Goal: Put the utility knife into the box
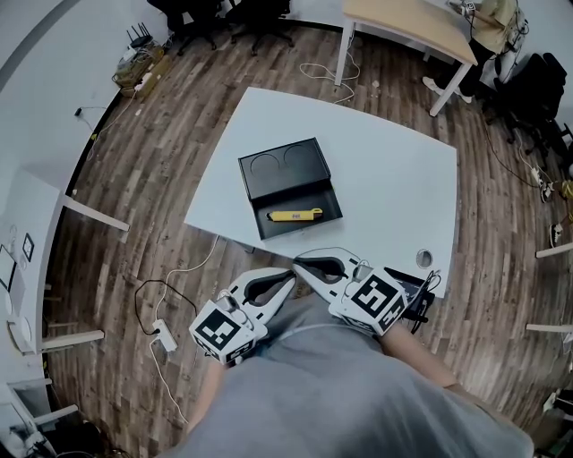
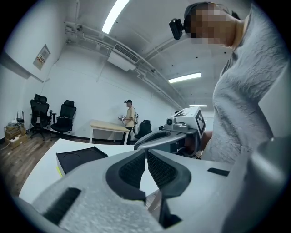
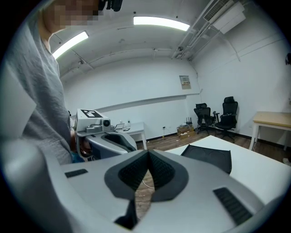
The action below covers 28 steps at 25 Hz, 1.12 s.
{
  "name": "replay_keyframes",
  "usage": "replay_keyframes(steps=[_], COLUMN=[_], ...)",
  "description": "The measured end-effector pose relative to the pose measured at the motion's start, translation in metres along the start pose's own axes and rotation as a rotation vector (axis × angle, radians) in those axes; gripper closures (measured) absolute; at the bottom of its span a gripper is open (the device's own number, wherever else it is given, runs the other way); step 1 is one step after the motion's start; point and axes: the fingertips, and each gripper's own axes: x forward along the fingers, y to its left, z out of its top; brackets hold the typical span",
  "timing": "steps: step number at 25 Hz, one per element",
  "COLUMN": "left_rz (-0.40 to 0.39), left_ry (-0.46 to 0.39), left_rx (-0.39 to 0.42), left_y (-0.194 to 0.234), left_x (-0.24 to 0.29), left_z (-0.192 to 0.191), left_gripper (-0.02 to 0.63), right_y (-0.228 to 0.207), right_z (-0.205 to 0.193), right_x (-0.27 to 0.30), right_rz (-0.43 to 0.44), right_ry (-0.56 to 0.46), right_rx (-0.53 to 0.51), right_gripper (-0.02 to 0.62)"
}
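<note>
A yellow utility knife lies inside the open black box on the white table; the box's lid is laid back flat behind it. My left gripper and my right gripper are held close to my body, off the near table edge, tips almost touching each other. Both are shut with nothing between the jaws. In the left gripper view the left gripper sees the box lid; in the right gripper view the right gripper sees the lid too.
A round cable hole sits at the table's near right corner. Cables and a power strip lie on the wooden floor at left. A wooden-topped table and office chairs stand far behind; a person stands there.
</note>
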Motion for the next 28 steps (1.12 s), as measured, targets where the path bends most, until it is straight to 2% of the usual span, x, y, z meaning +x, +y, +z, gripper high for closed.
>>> replay_keyframes(steps=[28], left_rz=[0.006], left_ry=[0.004], left_rx=[-0.017], left_y=[0.007], left_x=[-0.006], left_z=[-0.002], left_gripper=[0.578], right_y=[-0.001], right_z=[-0.001], right_x=[0.012], right_rz=[0.003], right_ry=[0.036], right_rx=[-0.002], right_gripper=[0.568])
